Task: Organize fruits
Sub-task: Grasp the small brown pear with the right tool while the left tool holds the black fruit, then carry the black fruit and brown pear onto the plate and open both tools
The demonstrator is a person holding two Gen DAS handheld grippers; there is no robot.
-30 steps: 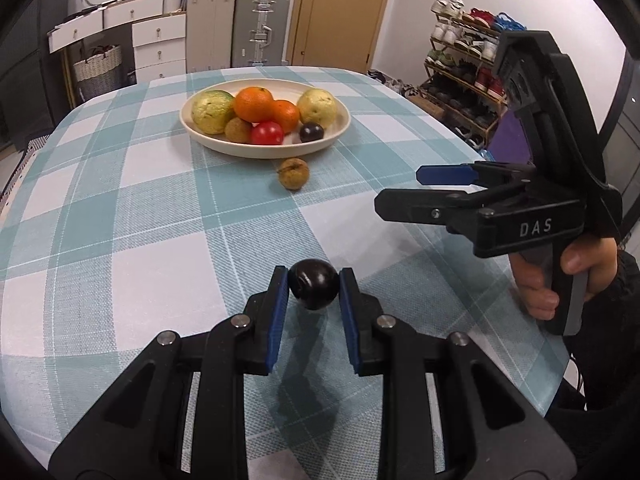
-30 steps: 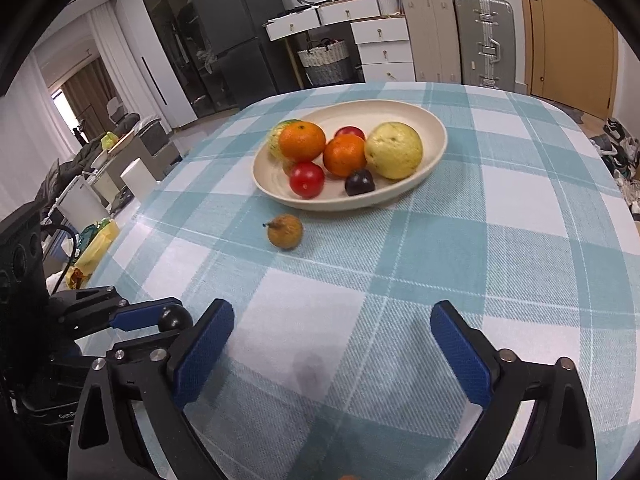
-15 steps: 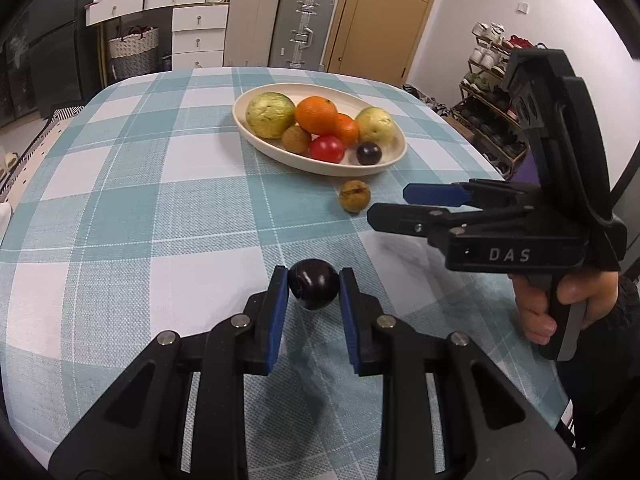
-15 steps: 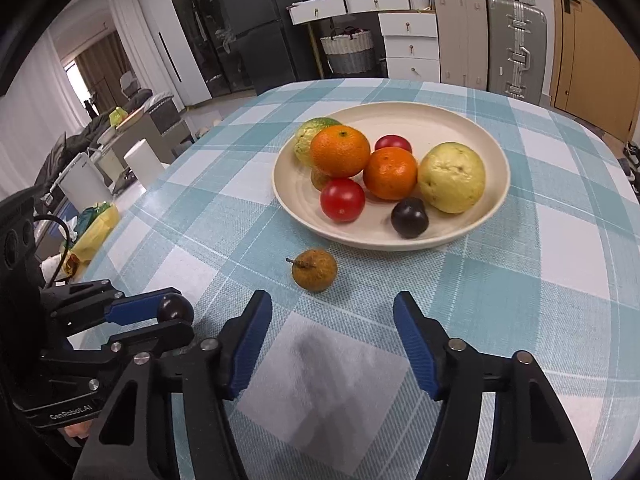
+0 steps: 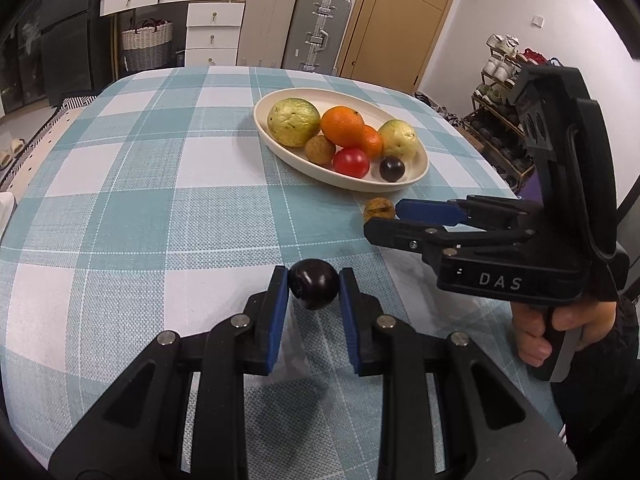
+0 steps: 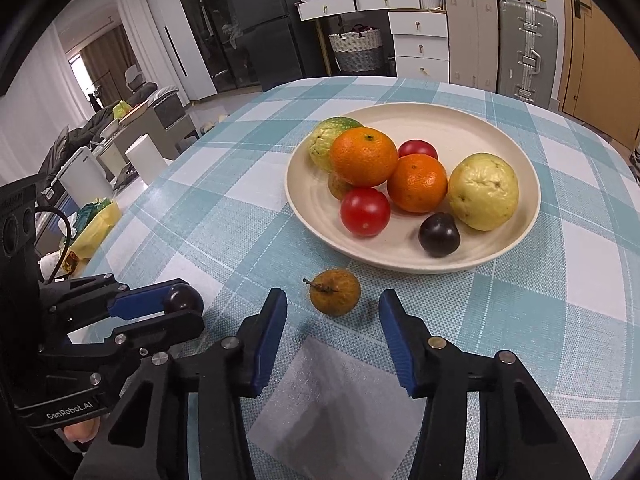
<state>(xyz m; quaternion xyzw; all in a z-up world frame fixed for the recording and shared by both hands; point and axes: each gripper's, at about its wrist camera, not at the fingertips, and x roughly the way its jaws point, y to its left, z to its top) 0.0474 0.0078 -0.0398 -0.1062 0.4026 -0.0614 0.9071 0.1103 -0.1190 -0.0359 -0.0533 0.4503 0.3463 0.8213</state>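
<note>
I'm gripping a dark plum (image 5: 313,290) in my left gripper (image 5: 313,292), carried above the checked tablecloth (image 5: 160,208). My right gripper (image 6: 332,320), angled down, has just been narrowing its jaws, which are straddling the brown fruit (image 6: 335,292) beside the plate (image 6: 400,264); the pads seem not to be touching it yet. Next I'm needing to close, lift, and bring both to the plate.

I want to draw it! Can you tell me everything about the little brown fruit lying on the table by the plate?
The little brown fruit is small, round and dull yellow-brown, rough-skinned, with a short dark stem. It lies loose on the checked tablecloth, just in front of the cream plate, not touching it. It sits just ahead of the right gripper, whose blue pads don't touch it.
</note>
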